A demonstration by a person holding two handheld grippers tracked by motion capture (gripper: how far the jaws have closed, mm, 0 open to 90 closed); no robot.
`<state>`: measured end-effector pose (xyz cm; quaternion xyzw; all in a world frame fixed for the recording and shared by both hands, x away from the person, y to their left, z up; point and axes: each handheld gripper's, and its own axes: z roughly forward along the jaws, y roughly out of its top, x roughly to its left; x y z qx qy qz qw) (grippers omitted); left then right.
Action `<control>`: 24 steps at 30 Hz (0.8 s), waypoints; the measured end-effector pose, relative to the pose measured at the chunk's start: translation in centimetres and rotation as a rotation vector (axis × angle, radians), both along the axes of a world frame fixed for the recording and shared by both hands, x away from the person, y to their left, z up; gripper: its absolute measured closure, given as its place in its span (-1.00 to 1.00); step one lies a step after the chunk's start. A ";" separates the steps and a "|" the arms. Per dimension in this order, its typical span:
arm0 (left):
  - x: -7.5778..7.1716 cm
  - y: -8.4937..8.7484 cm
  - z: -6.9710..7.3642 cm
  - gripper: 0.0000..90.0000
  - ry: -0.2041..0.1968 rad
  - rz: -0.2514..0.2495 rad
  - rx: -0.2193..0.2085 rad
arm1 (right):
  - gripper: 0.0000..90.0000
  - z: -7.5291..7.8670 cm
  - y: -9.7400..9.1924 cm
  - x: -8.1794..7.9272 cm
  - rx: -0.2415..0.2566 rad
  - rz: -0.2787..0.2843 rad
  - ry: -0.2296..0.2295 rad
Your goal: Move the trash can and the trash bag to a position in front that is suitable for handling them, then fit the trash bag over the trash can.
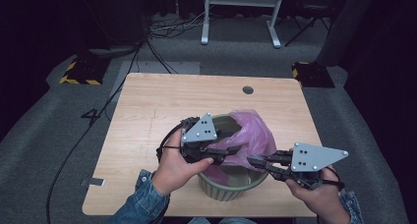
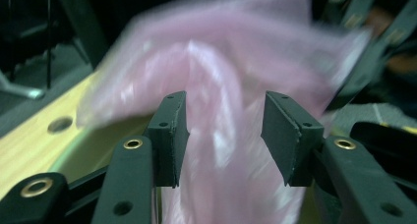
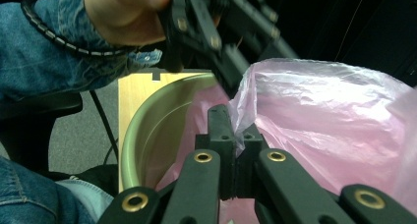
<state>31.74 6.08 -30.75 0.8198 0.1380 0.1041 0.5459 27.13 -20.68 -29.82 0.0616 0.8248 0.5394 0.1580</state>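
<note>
Right fingers [image 3: 235,157] clamp pink bag [image 3: 324,116] edge, bag upright; left fingers [image 2: 223,135] released.

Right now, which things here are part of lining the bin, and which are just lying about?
In the job:
- pink plastic bag, half in the bin
- green bin
- right gripper, shut on the bag's edge
- left gripper, jaws apart with bag film between them

Just lying about:
- wooden table they stand on
- yellow-and-black striped blocks on the floor
- white frame legs beyond the table

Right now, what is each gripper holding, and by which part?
The right gripper pinches the pink plastic bag by a fold of its edge. The left gripper has bag film between its open jaws, unclamped.
</note>
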 end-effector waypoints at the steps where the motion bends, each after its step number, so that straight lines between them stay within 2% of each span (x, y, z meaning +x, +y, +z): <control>1: 0.1 0.0 -0.2 0.25 0.007 -0.002 0.010 | 0.99 0.1 0.0 0.0 0.002 0.000 -0.001; 2: 0.2 0.0 -0.3 0.30 0.019 -0.003 0.013 | 0.99 0.2 -0.1 0.0 0.003 0.001 -0.007; 4: 0.2 0.1 -0.4 0.27 0.024 0.002 0.010 | 0.99 0.4 -0.1 0.0 0.007 0.002 -0.011; 8: 0.3 0.3 0.2 0.04 0.023 0.023 -0.032 | 0.99 0.7 0.0 -0.3 0.022 0.035 -0.021; 11: 0.4 -0.2 0.3 0.04 0.009 0.029 -0.002 | 0.99 1.0 0.5 -0.8 0.027 0.067 -0.035; 13: 0.4 -0.4 0.3 0.23 -0.010 0.038 0.018 | 0.99 1.1 0.9 -1.1 0.026 0.089 -0.042; 16: 0.8 0.4 0.1 0.71 -0.004 0.060 -0.001 | 1.00 1.2 1.1 -1.3 0.017 0.110 -0.046; 18: 1.0 1.4 0.0 0.93 -0.001 0.094 -0.018 | 1.00 1.0 1.1 -1.4 0.003 0.117 -0.043; 21: 1.4 2.9 -0.2 0.99 0.004 0.140 -0.040 | 1.00 0.7 0.6 -1.5 -0.007 0.112 -0.031; 24: 1.4 3.5 -0.5 0.99 0.005 0.151 -0.051 | 1.00 0.3 -0.2 -1.3 -0.004 0.092 -0.007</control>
